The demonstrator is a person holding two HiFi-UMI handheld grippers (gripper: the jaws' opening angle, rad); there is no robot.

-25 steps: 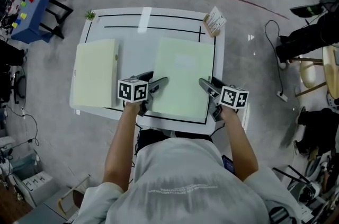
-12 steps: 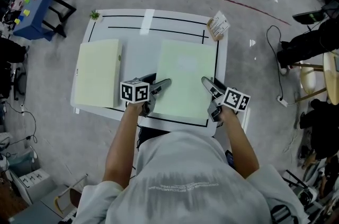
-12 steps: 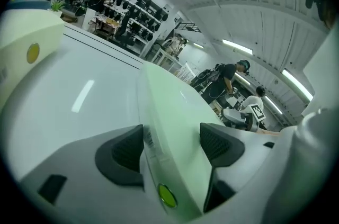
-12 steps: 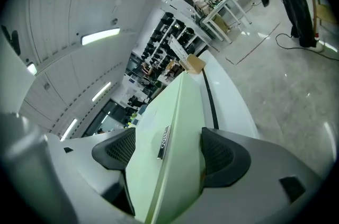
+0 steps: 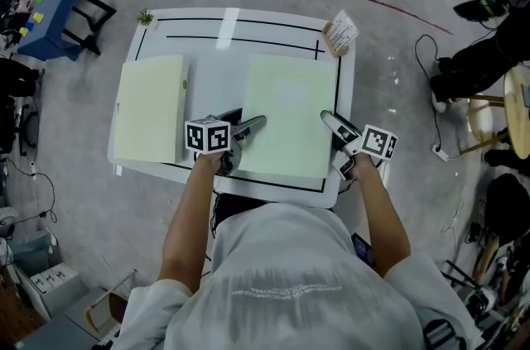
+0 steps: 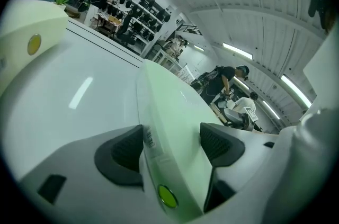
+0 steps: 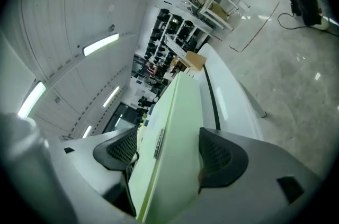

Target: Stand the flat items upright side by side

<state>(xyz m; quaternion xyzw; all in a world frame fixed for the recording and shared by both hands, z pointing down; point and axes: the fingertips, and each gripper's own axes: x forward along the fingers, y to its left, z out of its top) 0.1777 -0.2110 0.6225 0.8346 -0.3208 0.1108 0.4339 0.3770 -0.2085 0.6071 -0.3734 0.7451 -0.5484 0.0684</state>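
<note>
Nearest, at the bench's (image 5: 215, 42) front edge, the left gripper (image 5: 243, 124) and the right gripper (image 5: 335, 126) sit at the two near corners of the green folder (image 5: 286, 112); both point away from the person and slightly down.

In the left gripper view the jaws stand wide apart astride the folder's near left corner; the narrow spine, with a label strip and a round green dot, runs up between the pads and is much thinner than the gap; one pad lies close beside the spine, the other over the broad top face. In the right gripper view the jaws are likewise wide, with the folder's right edge between them and not filling the gap.

The green folder lies flat, broad face up, on the right half of the bench; its long axis runs from the near edge toward the far edge, spine on the left long side.

Well apart to the left lies the cream folder (image 5: 151, 108), also flat; its long axis runs near to far, about parallel to the green one; a small yellow dot shows on the edge facing the green folder.

Beyond both, black lines (image 5: 240, 26) cross the far part of the bench; a small plant (image 5: 146, 17) stands at the far left corner and a printed card (image 5: 339, 34) at the far right corner.
</note>
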